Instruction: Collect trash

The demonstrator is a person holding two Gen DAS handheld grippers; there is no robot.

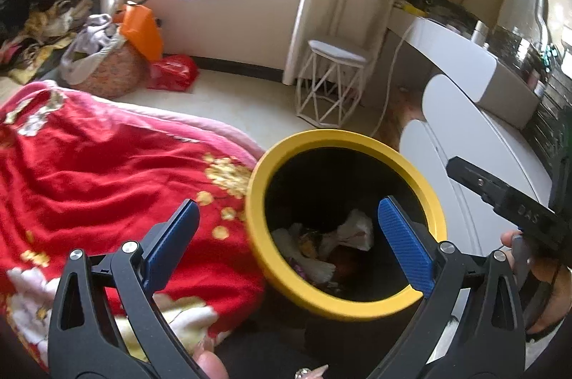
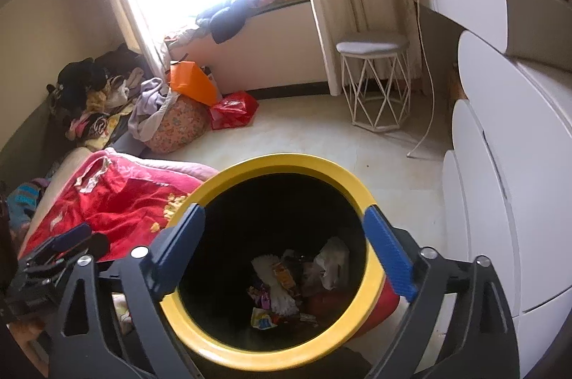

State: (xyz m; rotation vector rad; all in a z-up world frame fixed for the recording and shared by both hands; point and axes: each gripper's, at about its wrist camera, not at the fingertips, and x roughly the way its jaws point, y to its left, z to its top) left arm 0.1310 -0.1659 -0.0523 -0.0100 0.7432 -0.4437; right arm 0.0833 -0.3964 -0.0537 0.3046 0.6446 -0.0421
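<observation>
A bin with a yellow rim [image 1: 343, 139] and a black inside stands on the floor beside the bed. At its bottom lie crumpled paper and wrappers [image 1: 352, 229]. My left gripper [image 1: 287, 203] hangs over the bin's left side. It is open wide, and its blue pads [image 1: 404, 243] hold nothing. In the right wrist view the same yellow rim [image 2: 286, 161] fills the lower middle, with the wrappers and paper [image 2: 282, 279] deep inside. My right gripper [image 2: 284, 210] is directly above the bin's mouth. It is open, with nothing between its fingers.
A red flowered blanket [image 1: 89, 171] lies left of the bin and touches it. White rounded drawers [image 2: 500, 200] stand close on the right. Further off are a white wire stool [image 2: 373, 85], a white cable [image 2: 429, 114], a red bag [image 2: 232, 109] and piled clothes [image 2: 107, 100].
</observation>
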